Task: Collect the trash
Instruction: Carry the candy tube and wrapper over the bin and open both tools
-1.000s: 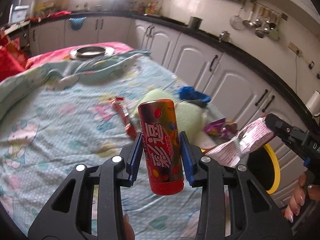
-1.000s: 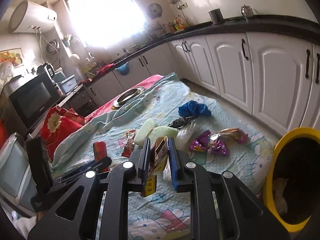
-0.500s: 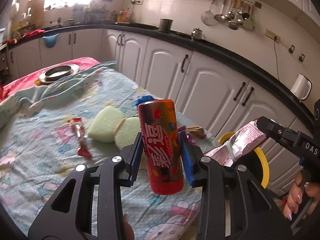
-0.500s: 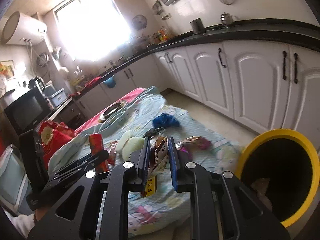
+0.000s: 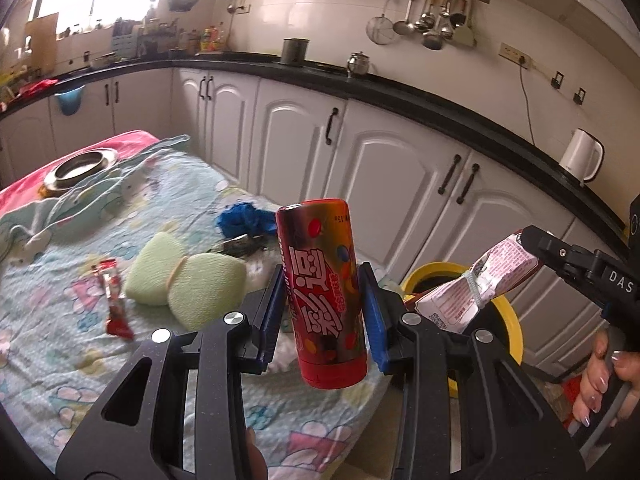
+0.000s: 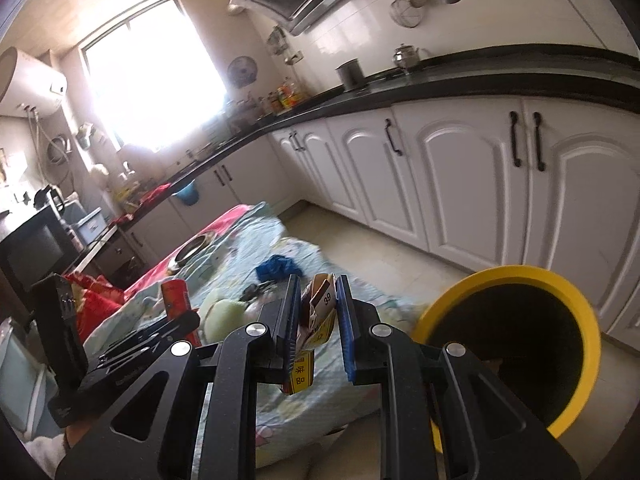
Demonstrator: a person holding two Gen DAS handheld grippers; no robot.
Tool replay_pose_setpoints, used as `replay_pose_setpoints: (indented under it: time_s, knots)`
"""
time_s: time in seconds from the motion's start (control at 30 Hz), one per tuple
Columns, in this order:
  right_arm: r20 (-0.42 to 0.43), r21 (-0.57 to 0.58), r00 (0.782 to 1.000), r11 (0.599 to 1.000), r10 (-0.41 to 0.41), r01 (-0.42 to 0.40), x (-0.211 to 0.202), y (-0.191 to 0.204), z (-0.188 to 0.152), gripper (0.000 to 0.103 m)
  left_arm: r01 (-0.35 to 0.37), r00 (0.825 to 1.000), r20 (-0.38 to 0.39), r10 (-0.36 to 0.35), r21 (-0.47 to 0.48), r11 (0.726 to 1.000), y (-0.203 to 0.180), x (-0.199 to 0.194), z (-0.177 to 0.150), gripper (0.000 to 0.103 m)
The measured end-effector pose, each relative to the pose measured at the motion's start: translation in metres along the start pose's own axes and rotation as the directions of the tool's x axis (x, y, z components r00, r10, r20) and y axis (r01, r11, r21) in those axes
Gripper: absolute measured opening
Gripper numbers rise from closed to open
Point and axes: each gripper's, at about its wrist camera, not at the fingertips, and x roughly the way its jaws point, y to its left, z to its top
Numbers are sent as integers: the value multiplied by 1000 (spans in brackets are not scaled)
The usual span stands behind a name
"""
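Left gripper point(image 5: 322, 306) clamped on a red candy tube point(image 5: 322, 296), jaws pressing both sides, tube upright and held in the air above the edge of the patterned bedspread point(image 5: 60, 340). Right gripper point(image 6: 318, 330) closed on a crumpled snack wrapper point(image 6: 314, 320), also seen from the left wrist as a pink-and-white packet point(image 5: 480, 280) poised over the yellow-rimmed bin point(image 6: 500, 280). Bin standing just beside the bed, dark inside, contents hard to make out. Left lying on the bedspread: red wrapper point(image 5: 114, 304), two pale green pads point(image 5: 184, 284), blue cloth point(image 5: 240, 218), possibly a dark wrapper point(image 5: 240, 245) just beside it.
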Motion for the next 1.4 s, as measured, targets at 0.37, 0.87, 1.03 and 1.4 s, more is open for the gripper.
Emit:
replay_pose_setpoints:
  time_s: [0.37,0.87,1.03,1.4]
  knots:
    - [62,48,993,994,-98,95,-28,-37,4,18,64,998,10,-65,61,996,-37,10,8,29]
    - [109,118,969,971,-221,208,-54,-79,1,18,167,986,-31,-164,156,974,-98,34,0,29]
    - [116,119,956,959,-270,256,-61,-91,-3,18,200,980,-54,-193,182,963,-116,45,-7,29]
    - [105,105,930,934,-353,343,-59,-110,-17,18,245,969,-95,-230,198,949,-143,68,-22,29]
